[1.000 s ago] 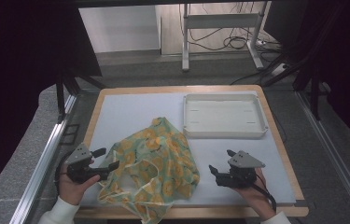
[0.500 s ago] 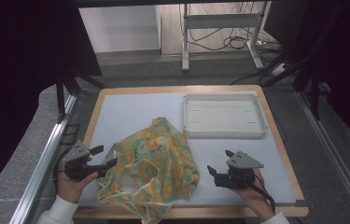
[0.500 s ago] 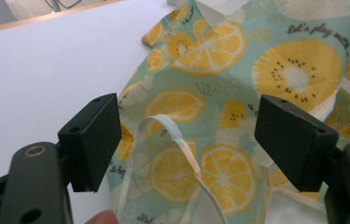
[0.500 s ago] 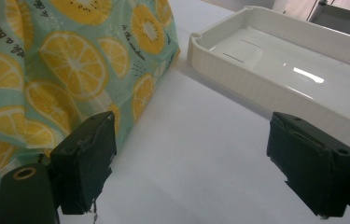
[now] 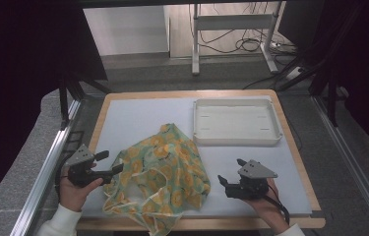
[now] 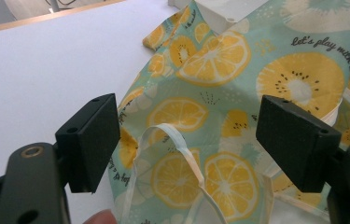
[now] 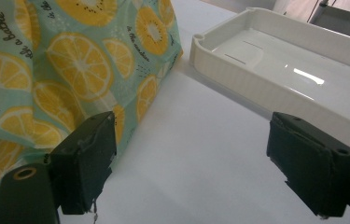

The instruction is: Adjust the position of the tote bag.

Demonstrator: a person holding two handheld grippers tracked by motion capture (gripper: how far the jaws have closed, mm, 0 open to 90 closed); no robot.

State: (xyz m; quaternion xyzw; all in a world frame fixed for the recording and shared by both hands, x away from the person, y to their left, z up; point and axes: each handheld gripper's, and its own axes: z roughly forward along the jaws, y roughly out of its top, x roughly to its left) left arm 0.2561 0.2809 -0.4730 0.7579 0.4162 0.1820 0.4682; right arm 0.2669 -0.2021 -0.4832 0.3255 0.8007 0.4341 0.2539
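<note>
On table centre: limp, light cloth (image 5: 160, 174) | we judge its white strap (image 6: 182, 144) the best hold | left gripper (image 5: 107, 164), right gripper (image 5: 229, 179): jaws wide, empty

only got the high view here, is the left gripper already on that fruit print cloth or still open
Observer: Open. In the left gripper view the left gripper has its jaws wide apart over the cloth, gripping nothing.
Operator: anything between the jaws
Observer: A white strap loop of the cloth lies between them.
Operator: and the right one
Observer: The right gripper is open too, over bare table, cloth edge by one jaw, white tray ahead.
</note>
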